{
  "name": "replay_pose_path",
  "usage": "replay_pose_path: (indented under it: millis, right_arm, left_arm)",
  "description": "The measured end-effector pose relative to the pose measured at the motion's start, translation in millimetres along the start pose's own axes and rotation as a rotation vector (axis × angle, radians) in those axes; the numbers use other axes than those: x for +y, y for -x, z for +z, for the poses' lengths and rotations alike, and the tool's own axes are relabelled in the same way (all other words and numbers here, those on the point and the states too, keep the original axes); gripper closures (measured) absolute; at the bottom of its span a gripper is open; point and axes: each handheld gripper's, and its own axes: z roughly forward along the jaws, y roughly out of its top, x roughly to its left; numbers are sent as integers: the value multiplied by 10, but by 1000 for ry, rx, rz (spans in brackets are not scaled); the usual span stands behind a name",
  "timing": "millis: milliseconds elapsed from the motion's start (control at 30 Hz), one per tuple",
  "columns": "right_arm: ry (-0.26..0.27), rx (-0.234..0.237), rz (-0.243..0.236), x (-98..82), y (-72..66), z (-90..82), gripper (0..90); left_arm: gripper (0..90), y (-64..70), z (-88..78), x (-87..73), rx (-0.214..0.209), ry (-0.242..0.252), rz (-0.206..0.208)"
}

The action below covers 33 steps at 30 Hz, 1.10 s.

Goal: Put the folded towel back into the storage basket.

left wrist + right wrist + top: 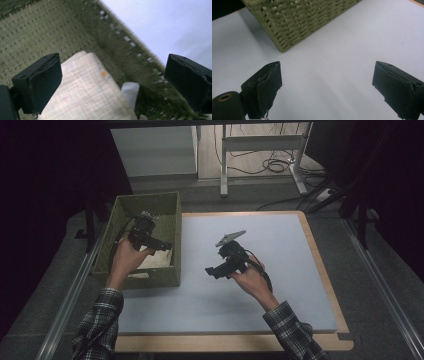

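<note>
Rough woven green basket, soft cream cloth, smooth matt mat

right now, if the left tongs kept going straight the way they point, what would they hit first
Most likely the folded cream cloth lying in the green woven basket. The open left tongs point down at it, with the basket's wall just beyond; depth is hard to judge.

I hold the left gripper over the basket; a folded cloth lies inside, beneath its jaws. The basket sits left of my right gripper, on the mat.

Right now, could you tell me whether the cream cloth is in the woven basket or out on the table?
In: the cream cloth lies folded inside the green woven basket.
</note>
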Motion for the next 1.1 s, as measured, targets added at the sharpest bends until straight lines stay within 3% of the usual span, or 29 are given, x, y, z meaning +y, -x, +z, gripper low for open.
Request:
replay_pose_path:
  millis: [233,267,600,867,1100]
  right_arm:
    - [2,-8,16,-193,82,-138,75]
    - [-1,-12,21,-274,113,-179,66]
    - [-15,-51,24,-647,230,-382,45]
    - [8,-81,50,-945,334,-601,45]
    - [16,-110,59,-1200,354,-742,45]
  left_arm:
    - [8,222,7,97,-24,18,31]
    - [4,325,41,132,-29,13,51]
    - [0,787,183,199,-65,14,138]
    - [0,1118,334,78,-110,44,201]
    - [0,1413,508,-175,-143,79,235]
